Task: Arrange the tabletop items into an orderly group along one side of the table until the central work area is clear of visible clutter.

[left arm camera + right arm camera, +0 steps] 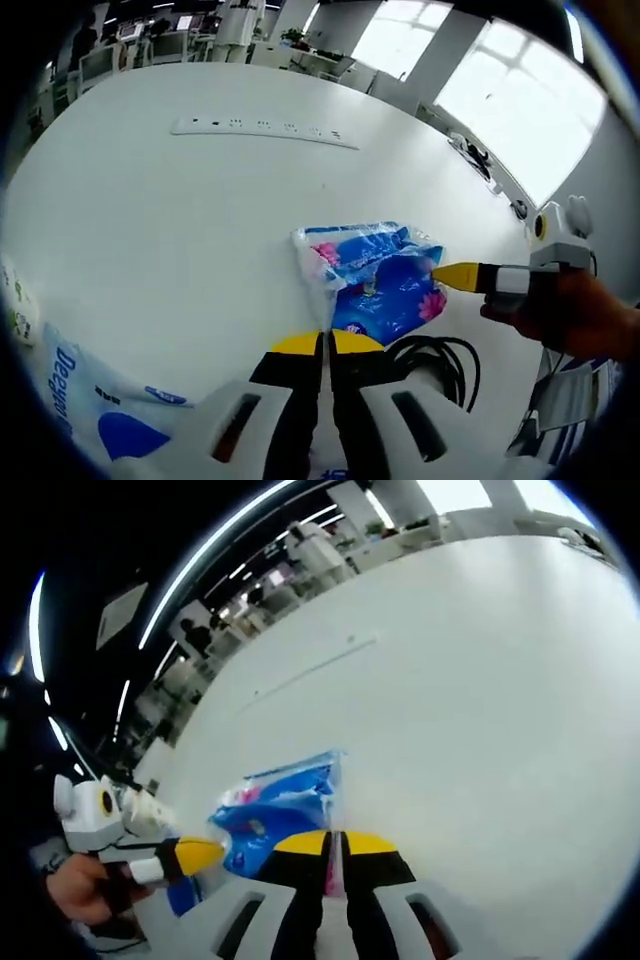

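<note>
A blue tissue packet [378, 280] with pink flowers lies on the white table [180, 230]. My left gripper [327, 343] is shut, its yellow tips at the packet's near edge; whether plastic is pinched there I cannot tell. My right gripper [450, 275] reaches in from the right, held by a hand [580, 318], with its tip on the packet's side. In the right gripper view the same packet [280, 815] lies just ahead of my right gripper [331, 845], which is shut with a pink strip of the packet between its jaws. The left gripper [195, 855] shows at the packet's left corner.
A coiled black cable [445, 362] lies right of my left jaws. A large white and blue pack [85, 400] sits at the lower left. A white power strip [265, 128] lies across the far side of the table. Desks and windows stand beyond.
</note>
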### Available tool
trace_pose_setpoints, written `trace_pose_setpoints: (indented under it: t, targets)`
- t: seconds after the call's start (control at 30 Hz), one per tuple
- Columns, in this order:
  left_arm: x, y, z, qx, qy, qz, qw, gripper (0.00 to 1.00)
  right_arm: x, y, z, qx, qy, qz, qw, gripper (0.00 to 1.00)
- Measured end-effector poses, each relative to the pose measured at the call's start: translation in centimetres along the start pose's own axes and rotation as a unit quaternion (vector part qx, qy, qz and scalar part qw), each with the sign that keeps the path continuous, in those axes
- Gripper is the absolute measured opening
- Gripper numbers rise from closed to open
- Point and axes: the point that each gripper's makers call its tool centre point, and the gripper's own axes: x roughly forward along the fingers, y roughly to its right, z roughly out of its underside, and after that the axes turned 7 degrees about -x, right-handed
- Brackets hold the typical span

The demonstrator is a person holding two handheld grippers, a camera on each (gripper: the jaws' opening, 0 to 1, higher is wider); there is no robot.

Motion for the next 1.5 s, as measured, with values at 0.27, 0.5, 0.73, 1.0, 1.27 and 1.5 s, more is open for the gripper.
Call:
trace_pose_setpoints:
  t: [0.27, 0.5, 0.73, 1.0, 1.27, 1.5]
  targets:
    - [-1.2, -0.1, 0.2, -0.002, 0.008, 0.011, 0.9999, 0.08, -1.2, 0.5, -1.0, 0.005, 0.019, 0.014, 0.9997, 0.04]
    - [-2.6, -0.8, 0.4, -0.007, 0.015, 0.003, 0.9999, 0.08, -2.1, 0.4, -0.6, 0.007, 0.022, 0.017, 0.9996, 0.05]
    - [-4.7, -1.5, 0.1, -0.001, 0.030, 0.005, 0.9995, 0.07, -3.4, 0.3, -0.2, 0.003, 0.026, 0.022, 0.9994, 0.05]
    - [-7.6, -3.9, 0.8, 0.003, 0.043, -0.001, 0.9991, 0.07, -5.1, -0.7, 0.4, -0.015, 0.031, 0.036, 0.9987, 0.05]
    - [-11.1, -7.0, 1.8, -0.006, 0.057, -0.017, 0.9982, 0.06, -6.4, -2.3, 2.1, -0.025, 0.026, 0.035, 0.9987, 0.05]
    - [-13.7, -9.1, 2.7, -0.021, 0.071, -0.026, 0.9969, 0.06, -7.8, -3.8, 4.1, -0.019, 0.030, 0.034, 0.9988, 0.05]
